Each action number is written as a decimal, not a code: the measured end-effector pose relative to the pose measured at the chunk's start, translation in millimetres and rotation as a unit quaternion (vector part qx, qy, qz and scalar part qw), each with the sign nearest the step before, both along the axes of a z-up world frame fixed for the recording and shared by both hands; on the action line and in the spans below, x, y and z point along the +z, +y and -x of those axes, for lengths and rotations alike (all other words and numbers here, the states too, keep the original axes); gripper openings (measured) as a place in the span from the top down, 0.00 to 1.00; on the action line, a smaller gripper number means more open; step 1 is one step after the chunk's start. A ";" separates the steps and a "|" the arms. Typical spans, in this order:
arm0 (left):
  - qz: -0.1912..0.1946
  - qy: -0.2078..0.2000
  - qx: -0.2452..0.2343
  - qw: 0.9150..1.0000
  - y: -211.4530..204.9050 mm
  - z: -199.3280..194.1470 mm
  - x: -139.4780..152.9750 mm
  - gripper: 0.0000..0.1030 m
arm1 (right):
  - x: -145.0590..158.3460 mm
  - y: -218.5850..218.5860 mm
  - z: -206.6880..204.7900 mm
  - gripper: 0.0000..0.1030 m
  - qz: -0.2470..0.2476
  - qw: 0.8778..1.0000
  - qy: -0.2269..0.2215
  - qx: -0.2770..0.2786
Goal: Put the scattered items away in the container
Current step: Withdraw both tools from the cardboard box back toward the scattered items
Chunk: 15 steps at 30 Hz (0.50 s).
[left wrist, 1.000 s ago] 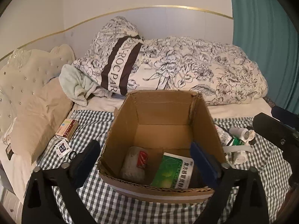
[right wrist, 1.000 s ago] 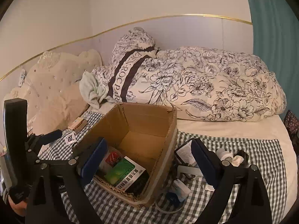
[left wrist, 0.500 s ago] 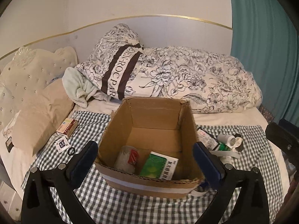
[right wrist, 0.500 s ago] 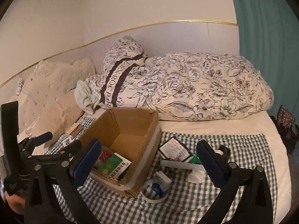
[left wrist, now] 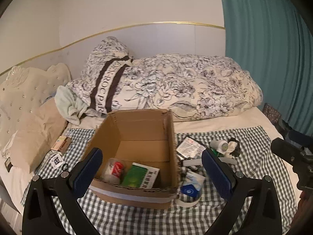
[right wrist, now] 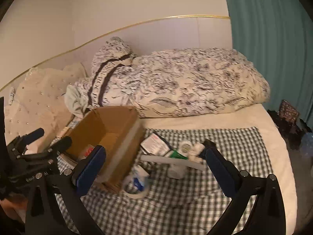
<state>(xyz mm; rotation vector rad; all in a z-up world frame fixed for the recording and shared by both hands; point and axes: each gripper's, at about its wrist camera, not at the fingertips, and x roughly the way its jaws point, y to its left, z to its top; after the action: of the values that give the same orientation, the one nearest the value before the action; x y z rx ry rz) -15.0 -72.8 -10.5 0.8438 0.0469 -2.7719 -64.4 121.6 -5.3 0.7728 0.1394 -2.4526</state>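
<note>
An open cardboard box (left wrist: 135, 129) (right wrist: 109, 129) stands on a checked cloth (left wrist: 244, 176) on the bed. Inside lie a green-and-white packet (left wrist: 140, 177) and a wrapped red item (left wrist: 115, 168). To its right sits a pile: a foil pouch (left wrist: 188, 148) (right wrist: 154, 144), a white bottle (left wrist: 220, 145) (right wrist: 184, 145), a blue-and-white pack (left wrist: 190, 188) (right wrist: 137, 182) inside a tape ring (right wrist: 135, 194), and a white stick (right wrist: 172, 160). My left gripper (left wrist: 152, 174) hangs open in front of the box, holding nothing. My right gripper (right wrist: 155, 170) is open and empty above the pile.
At the left of the box lie an orange carton (left wrist: 61, 145), a small QR card (left wrist: 56, 160) and a black ring (left wrist: 65, 166). A flowered duvet (left wrist: 185, 86) and pillows fill the back. A teal curtain (left wrist: 273, 58) hangs on the right, by the bed's edge.
Both grippers have drawn back from the box, which looks smaller now. The right one also swung right, over the pile. Both stayed open and empty.
</note>
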 end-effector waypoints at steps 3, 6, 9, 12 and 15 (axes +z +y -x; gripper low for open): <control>-0.004 -0.005 -0.010 1.000 11.7 5.9 -6.2 0.00 | -7.6 21.8 6.7 0.00 -0.001 1.000 -0.006 -0.022; -0.007 -0.008 -0.021 1.000 22.3 12.2 -12.3 0.00 | -10.9 38.2 12.5 0.00 0.012 0.999 -0.008 -0.032; -0.006 -0.010 -0.033 0.999 33.4 16.7 -17.7 0.00 | -14.9 51.7 14.9 0.00 0.012 0.999 -0.003 -0.042; -0.002 -0.010 -0.044 0.999 43.6 20.8 -23.1 0.00 | -20.6 62.8 18.9 0.00 0.008 0.999 -0.001 -0.053; -0.006 -0.013 -0.055 0.998 51.1 24.4 -29.9 0.00 | -28.9 68.1 27.4 0.00 0.005 0.998 -0.014 -0.054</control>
<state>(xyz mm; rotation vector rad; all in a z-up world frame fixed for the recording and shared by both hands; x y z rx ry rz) -39.4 -21.7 -40.4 0.9102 0.0126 -2.8646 -91.8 189.7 -34.2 0.8307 0.0771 -2.5398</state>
